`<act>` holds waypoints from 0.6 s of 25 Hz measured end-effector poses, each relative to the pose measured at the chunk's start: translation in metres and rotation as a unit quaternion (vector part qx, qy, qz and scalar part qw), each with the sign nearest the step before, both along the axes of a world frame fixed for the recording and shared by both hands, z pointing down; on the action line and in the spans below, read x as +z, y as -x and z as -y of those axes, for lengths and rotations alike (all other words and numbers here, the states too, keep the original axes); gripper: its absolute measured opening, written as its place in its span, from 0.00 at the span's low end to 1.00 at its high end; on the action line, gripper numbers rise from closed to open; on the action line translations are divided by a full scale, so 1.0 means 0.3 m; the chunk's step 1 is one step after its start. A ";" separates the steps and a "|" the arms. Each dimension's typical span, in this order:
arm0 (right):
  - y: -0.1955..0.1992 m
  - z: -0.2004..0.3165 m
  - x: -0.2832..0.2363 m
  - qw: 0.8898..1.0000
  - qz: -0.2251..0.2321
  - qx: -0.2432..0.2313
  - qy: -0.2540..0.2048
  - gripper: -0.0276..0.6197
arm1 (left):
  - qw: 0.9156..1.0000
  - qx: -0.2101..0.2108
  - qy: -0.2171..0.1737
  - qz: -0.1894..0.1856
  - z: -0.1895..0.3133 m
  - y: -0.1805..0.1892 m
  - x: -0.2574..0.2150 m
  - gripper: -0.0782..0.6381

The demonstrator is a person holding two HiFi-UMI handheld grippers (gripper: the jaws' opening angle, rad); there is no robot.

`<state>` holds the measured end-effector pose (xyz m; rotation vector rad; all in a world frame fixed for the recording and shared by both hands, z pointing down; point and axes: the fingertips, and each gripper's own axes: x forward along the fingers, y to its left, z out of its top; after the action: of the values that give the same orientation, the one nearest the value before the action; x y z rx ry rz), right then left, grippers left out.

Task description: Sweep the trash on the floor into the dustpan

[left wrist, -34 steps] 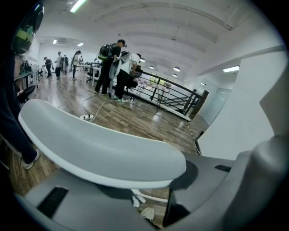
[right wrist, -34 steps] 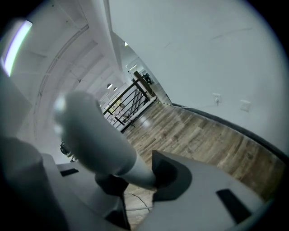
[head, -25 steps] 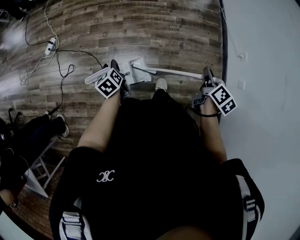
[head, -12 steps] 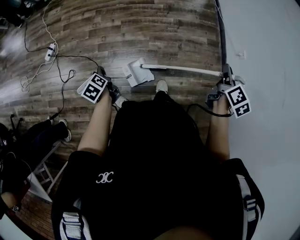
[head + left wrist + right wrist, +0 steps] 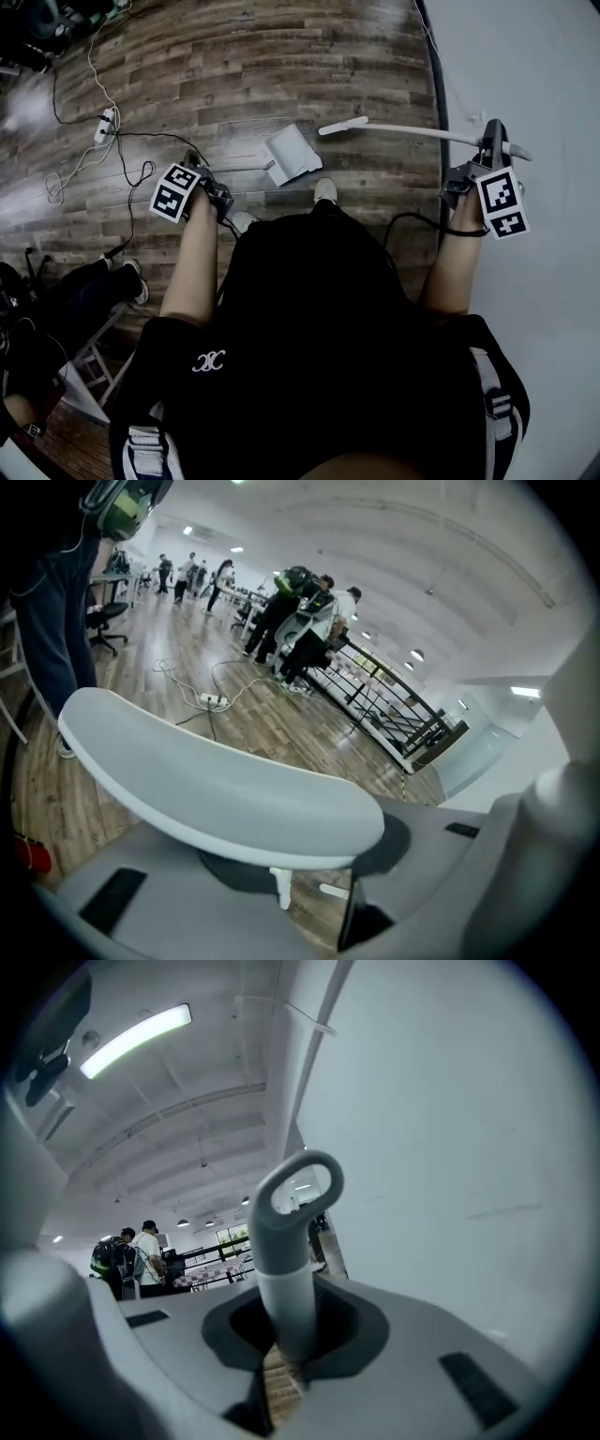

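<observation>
My left gripper is shut on the flat white grip of the dustpan handle, which lies across its jaws. A thin rod runs from it to the white dustpan on the wood floor ahead of my feet. My right gripper is shut on the grey broom handle, whose loop end sticks up past the jaws. The long white broom stretches left from there, its head raised just right of the dustpan. No trash shows on the floor.
A white wall with a dark baseboard runs close along the right. A power strip and loose cables lie at the left. A seated person's legs are at lower left. People stand by a railing far off.
Both grippers have spread apart. The right one carried the broom rightward toward the wall, drawing its head away from the dustpan. The left one moved left and nearer with the dustpan handle.
</observation>
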<state>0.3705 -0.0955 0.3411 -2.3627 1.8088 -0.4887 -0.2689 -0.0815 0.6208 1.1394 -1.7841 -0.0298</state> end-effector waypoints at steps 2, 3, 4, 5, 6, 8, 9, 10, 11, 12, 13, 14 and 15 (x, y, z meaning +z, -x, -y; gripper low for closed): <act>0.001 0.012 -0.029 1.000 -0.022 -0.008 -0.008 0.14 | 1.000 -0.007 -0.005 -0.005 0.000 0.002 -0.019 0.32; -0.002 0.024 -0.029 0.999 -0.029 -0.012 -0.006 0.14 | 1.000 -0.008 -0.008 -0.006 0.002 0.001 -0.030 0.32; -0.009 0.040 -0.023 0.999 -0.033 -0.014 -0.003 0.14 | 1.000 -0.008 -0.013 -0.006 0.008 -0.003 -0.045 0.32; -0.017 0.054 -0.014 0.999 -0.037 -0.013 0.002 0.14 | 1.000 -0.005 -0.018 -0.005 0.016 -0.008 -0.065 0.32; -0.024 0.065 -0.006 0.999 -0.040 -0.011 0.007 0.14 | 1.000 -0.002 -0.024 -0.004 0.025 -0.016 -0.087 0.32; -0.031 0.075 0.004 0.999 -0.049 -0.008 0.015 0.14 | 0.999 0.007 -0.034 -0.003 0.043 -0.038 -0.136 0.32; -0.029 0.078 0.006 0.998 -0.054 -0.008 0.018 0.14 | 0.999 0.011 -0.039 -0.003 0.054 -0.050 -0.161 0.32; -0.024 0.082 0.009 0.998 -0.059 -0.010 0.022 0.14 | 0.999 0.016 -0.043 -0.003 0.066 -0.061 -0.185 0.32; -0.016 0.086 0.014 0.998 -0.061 -0.011 0.026 0.14 | 0.999 0.021 -0.048 -0.004 0.079 -0.070 -0.208 0.32; -0.006 0.092 0.021 0.997 -0.063 -0.013 0.030 0.14 | 0.998 0.025 -0.052 -0.005 0.092 -0.077 -0.230 0.33; 0.004 0.097 0.031 0.997 -0.065 -0.015 0.035 0.14 | 0.998 0.029 -0.056 -0.006 0.105 -0.085 -0.252 0.33; 0.013 0.102 0.040 0.997 -0.067 -0.017 0.038 0.14 | 0.998 0.034 -0.060 -0.005 0.119 -0.095 -0.274 0.33; 0.022 0.107 0.050 0.997 -0.069 -0.019 0.042 0.14 | 0.997 0.039 -0.064 -0.004 0.134 -0.108 -0.296 0.33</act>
<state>0.3639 -0.1276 0.3562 -2.4781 1.9322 -0.4217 -0.2366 -0.1219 0.5321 1.2986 -1.7488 -0.1041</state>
